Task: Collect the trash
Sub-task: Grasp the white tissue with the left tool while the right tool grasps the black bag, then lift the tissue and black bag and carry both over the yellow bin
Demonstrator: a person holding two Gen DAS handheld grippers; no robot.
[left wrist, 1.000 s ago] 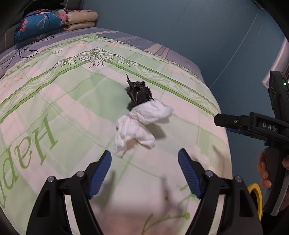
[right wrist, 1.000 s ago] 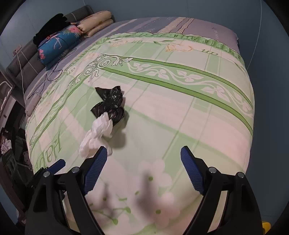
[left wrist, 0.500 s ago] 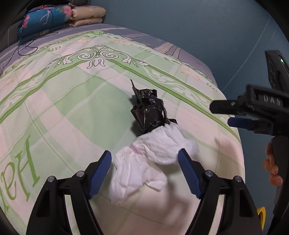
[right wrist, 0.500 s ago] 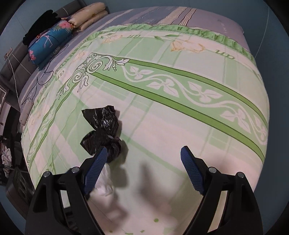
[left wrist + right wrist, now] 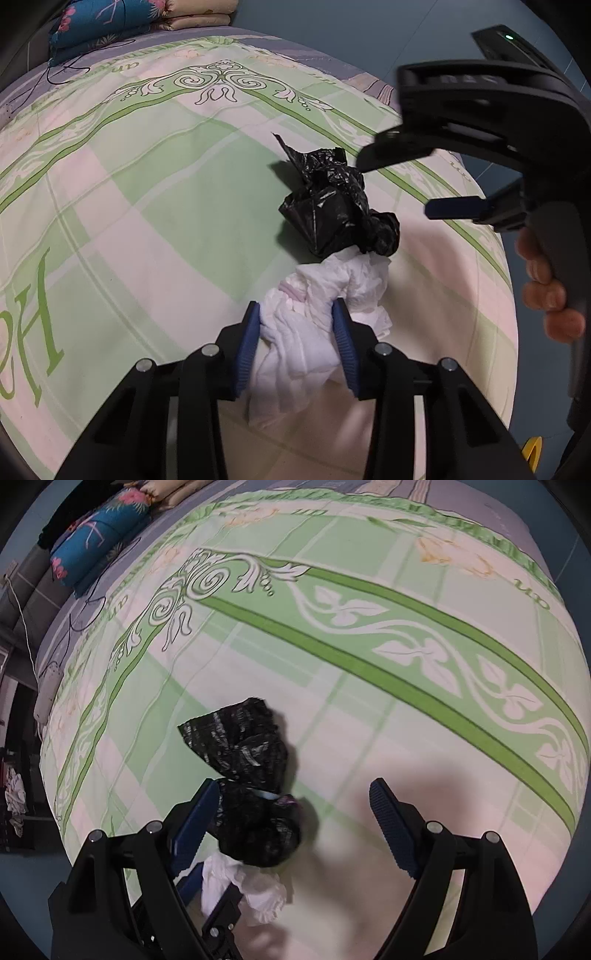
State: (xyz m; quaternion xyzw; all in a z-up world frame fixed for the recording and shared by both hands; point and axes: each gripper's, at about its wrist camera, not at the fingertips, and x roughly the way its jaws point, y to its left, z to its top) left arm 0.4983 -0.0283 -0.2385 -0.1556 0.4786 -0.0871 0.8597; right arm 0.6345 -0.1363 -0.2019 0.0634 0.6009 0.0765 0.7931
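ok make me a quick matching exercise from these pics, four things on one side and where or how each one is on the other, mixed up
Things:
1. white tissue wad
2. black plastic bag
3. right tool
4. blue flowered pillow

States:
A. open above the black trash
B. at the far end of the bed
C. squeezed in the left tool
D. lying crumpled on the bedspread, not gripped

Pairs: 1-C, 2-D, 3-A, 4-B

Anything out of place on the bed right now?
Yes: a crumpled black plastic bag and a white wad lie on the bedspread. The left gripper already pinches the wad; the right gripper is open.
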